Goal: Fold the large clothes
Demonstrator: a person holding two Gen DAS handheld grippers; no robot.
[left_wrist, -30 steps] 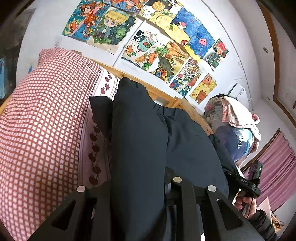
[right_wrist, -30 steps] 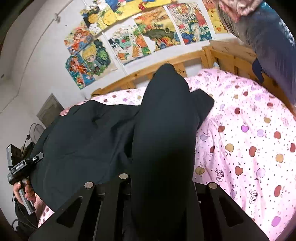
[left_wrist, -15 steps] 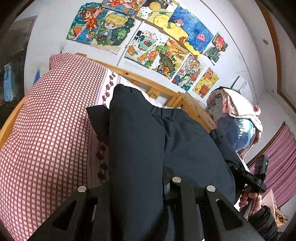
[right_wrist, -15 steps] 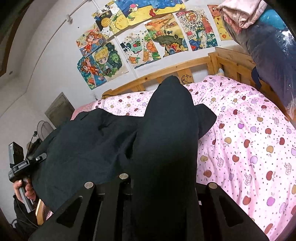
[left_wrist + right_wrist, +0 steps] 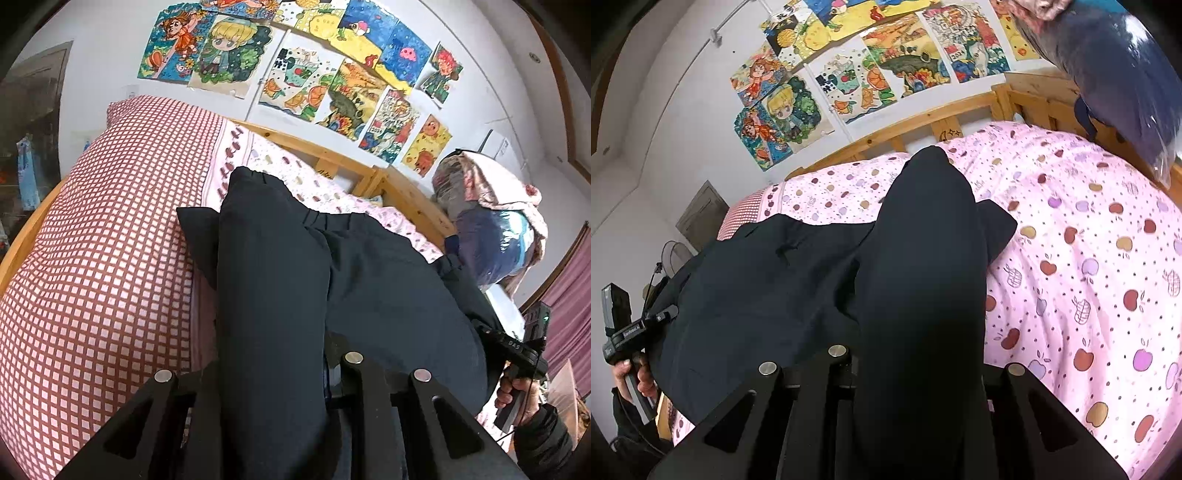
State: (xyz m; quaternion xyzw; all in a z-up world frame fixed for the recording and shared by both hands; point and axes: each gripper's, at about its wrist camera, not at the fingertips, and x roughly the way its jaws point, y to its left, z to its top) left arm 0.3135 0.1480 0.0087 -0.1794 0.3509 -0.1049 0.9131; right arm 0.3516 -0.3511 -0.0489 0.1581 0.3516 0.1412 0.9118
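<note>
A large dark navy garment [image 5: 369, 280] with a gathered elastic waistband hangs stretched between my two grippers over the bed. My left gripper [image 5: 273, 387] is shut on a fold of it, and the cloth drapes forward over the fingers and hides the tips. My right gripper [image 5: 916, 376] is shut on the same garment [image 5: 768, 288], whose fold likewise covers its fingers. In each view a hand [image 5: 517, 391] [image 5: 631, 376] grips the other tool at the far edge of the cloth.
Below lies a pink apple-print sheet [image 5: 1089, 258], with a red-checked pillow [image 5: 110, 240] at the left. A wooden headboard [image 5: 923, 118] runs along the wall under several drawings [image 5: 314, 74]. A bagged pile of clothes [image 5: 491, 229] sits at the bed's right corner.
Both grippers carried the garment forward over the bed, the right one also sinking a little. More of the sheet and the pillow now shows. Both grips are unchanged.
</note>
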